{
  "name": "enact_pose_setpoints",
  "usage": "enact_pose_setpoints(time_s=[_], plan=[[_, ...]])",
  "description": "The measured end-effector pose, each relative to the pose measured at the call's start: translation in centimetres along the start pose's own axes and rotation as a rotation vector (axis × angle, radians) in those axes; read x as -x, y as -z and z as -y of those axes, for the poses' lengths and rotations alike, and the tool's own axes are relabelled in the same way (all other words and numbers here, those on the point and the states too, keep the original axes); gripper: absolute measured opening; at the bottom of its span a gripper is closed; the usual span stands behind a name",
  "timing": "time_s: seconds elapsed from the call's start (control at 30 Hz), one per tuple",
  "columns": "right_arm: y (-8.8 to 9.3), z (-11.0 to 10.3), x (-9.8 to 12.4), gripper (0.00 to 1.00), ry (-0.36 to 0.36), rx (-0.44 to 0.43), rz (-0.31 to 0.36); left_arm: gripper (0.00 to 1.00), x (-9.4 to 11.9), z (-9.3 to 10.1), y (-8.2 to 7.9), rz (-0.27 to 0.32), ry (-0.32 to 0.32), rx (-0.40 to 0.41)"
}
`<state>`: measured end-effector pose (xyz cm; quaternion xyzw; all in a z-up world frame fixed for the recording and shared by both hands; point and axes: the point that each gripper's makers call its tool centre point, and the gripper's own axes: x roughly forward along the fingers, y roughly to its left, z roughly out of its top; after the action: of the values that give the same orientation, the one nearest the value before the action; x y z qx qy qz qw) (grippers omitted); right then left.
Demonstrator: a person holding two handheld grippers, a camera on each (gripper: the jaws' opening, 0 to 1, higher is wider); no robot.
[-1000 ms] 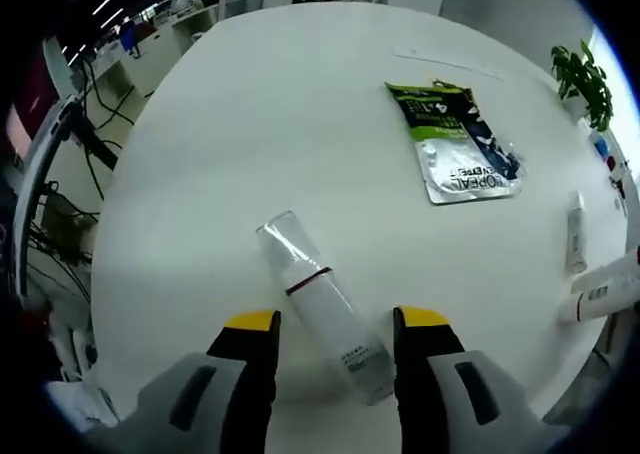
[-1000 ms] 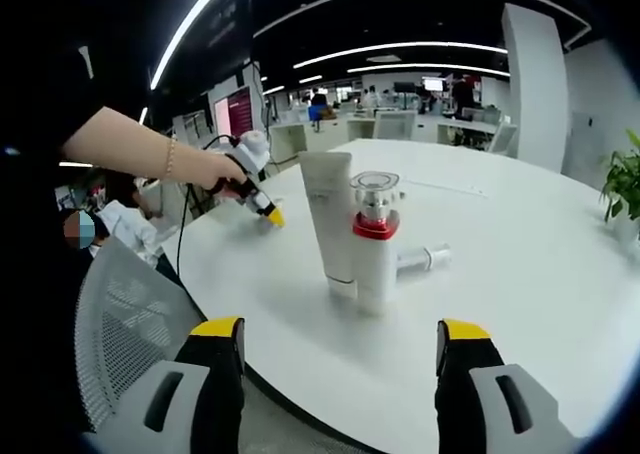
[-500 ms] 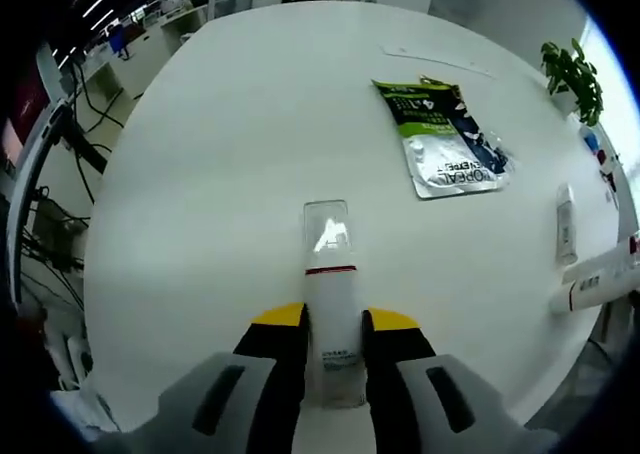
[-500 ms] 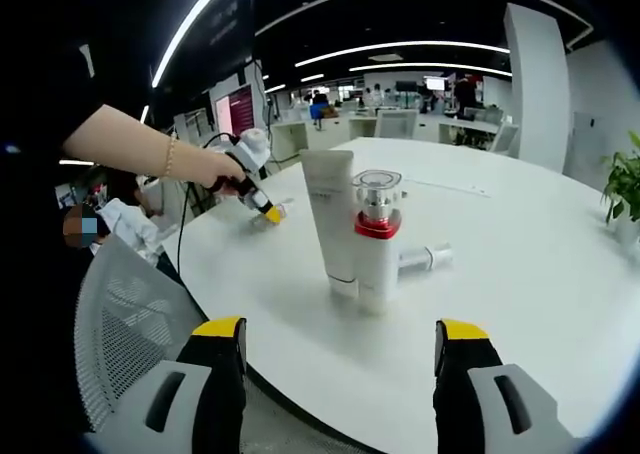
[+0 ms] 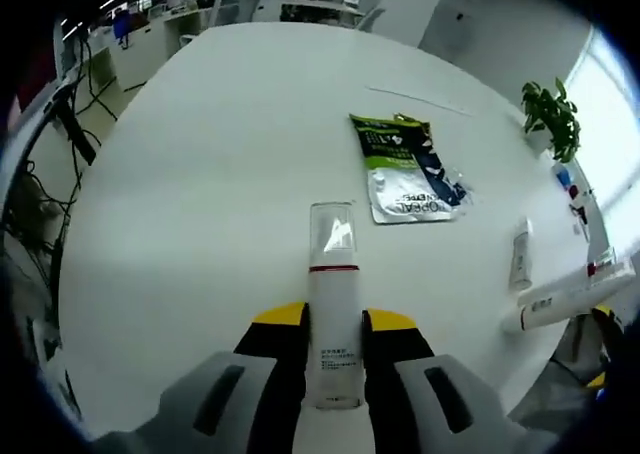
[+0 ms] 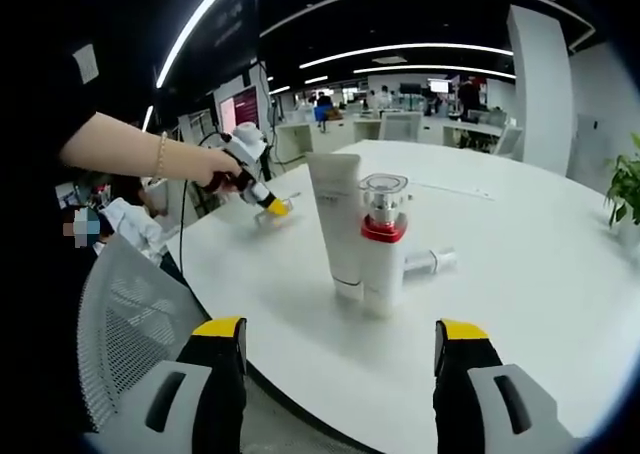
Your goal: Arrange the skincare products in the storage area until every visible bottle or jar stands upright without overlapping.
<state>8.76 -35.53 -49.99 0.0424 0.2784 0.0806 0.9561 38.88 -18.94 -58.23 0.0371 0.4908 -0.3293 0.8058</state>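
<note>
My left gripper [image 5: 333, 320] is shut on a white bottle [image 5: 333, 304] with a red ring and a clear cap, which points forward along the jaws over the round white table [image 5: 200, 154]. In the right gripper view a hand holds that left gripper [image 6: 268, 206] at the table's far left, the bottle's clear cap [image 6: 274, 215] low over the top. A white tube [image 6: 336, 224] and a pump bottle [image 6: 383, 246] with a red collar stand upright, close together. A small tube [image 6: 431, 262] lies behind them. My right gripper [image 6: 338, 334] is open, short of the table edge.
A green and black sachet pack [image 5: 405, 169] lies flat mid-table. A small tube [image 5: 520, 256] lies near the far right rim, beside the white tube [image 5: 560, 302]. A potted plant [image 5: 548, 114] stands at the edge. A mesh chair [image 6: 130, 324] sits below the near rim.
The left gripper closed on the lying bottle, which turned in line with the jaws. Since then it has drawn back and risen a little with it. The right gripper has barely moved.
</note>
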Motion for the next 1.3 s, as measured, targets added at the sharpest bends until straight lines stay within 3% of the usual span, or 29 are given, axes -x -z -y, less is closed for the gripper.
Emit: enact_pose_setpoints(time_s=[0.1, 0.3, 0.5, 0.57, 0.63, 0.7, 0.77, 0.97, 1.3], plan=[[0.0, -0.1, 0.0, 0.82, -0.009, -0.001, 0.002, 0.23, 1.0, 0.6, 0.6, 0.023, 0.026, -0.008], [0.0, -0.4, 0.0, 0.82, -0.021, 0.012, 0.001, 0.23, 2.5, 2.4, -0.2, 0.115, 0.116, -0.023], [-0.1, -0.8, 0.0, 0.81, -0.039, 0.018, 0.000, 0.23, 4.9, 5.3, -0.1, 0.181, 0.203, -0.034], [-0.1, -0.9, 0.0, 0.81, -0.044, 0.023, -0.001, 0.23, 4.6, 5.6, -0.5, 0.205, 0.221, -0.045], [-0.1, -1.0, 0.0, 0.81, -0.048, 0.026, 0.001, 0.23, 5.9, 7.5, 0.1, 0.232, 0.244, -0.055], [-0.1, -1.0, 0.0, 0.81, -0.053, 0.025, 0.002, 0.23, 5.2, 8.2, -0.4, 0.257, 0.274, -0.071], [-0.2, -1.1, 0.0, 0.81, -0.058, 0.024, 0.004, 0.23, 6.9, 9.8, 0.5, 0.283, 0.314, -0.098], [-0.2, -1.4, 0.0, 0.80, -0.069, 0.030, 0.005, 0.23, 9.8, 12.5, 0.5, 0.369, 0.401, -0.099], [-0.8, -2.0, 0.2, 0.77, -0.105, 0.012, 0.032, 0.23, 13.2, 16.2, 1.0, 0.431, 0.517, -0.084]])
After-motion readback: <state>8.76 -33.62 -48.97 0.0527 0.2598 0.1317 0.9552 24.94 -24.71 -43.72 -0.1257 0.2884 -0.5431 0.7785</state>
